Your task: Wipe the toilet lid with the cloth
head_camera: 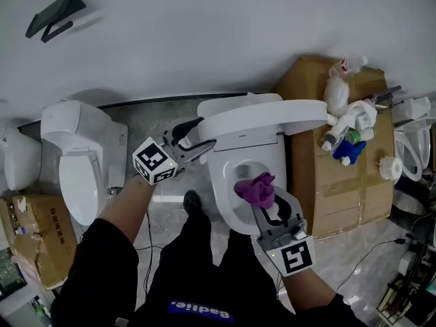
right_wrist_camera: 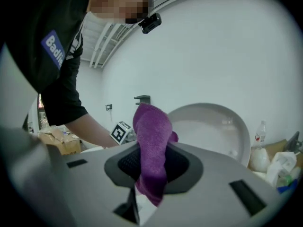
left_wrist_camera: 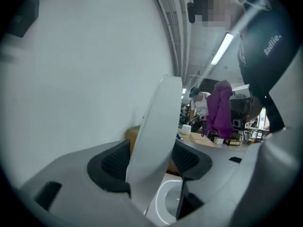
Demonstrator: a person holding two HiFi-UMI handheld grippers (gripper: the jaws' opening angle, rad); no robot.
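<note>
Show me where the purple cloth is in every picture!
Head view: purple cloth sits low, right of middle, below the raised toilet lid.
Left gripper view: right of middle, past the lid's edge.
Right gripper view: dead centre, pinched by the right gripper.
Shared landmark: the white toilet lid shows in all three.

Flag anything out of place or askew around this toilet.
Several bottles lie tumbled in a heap, some on their sides, on the cardboard box right of the toilet. Nothing looks spilled or broken.
</note>
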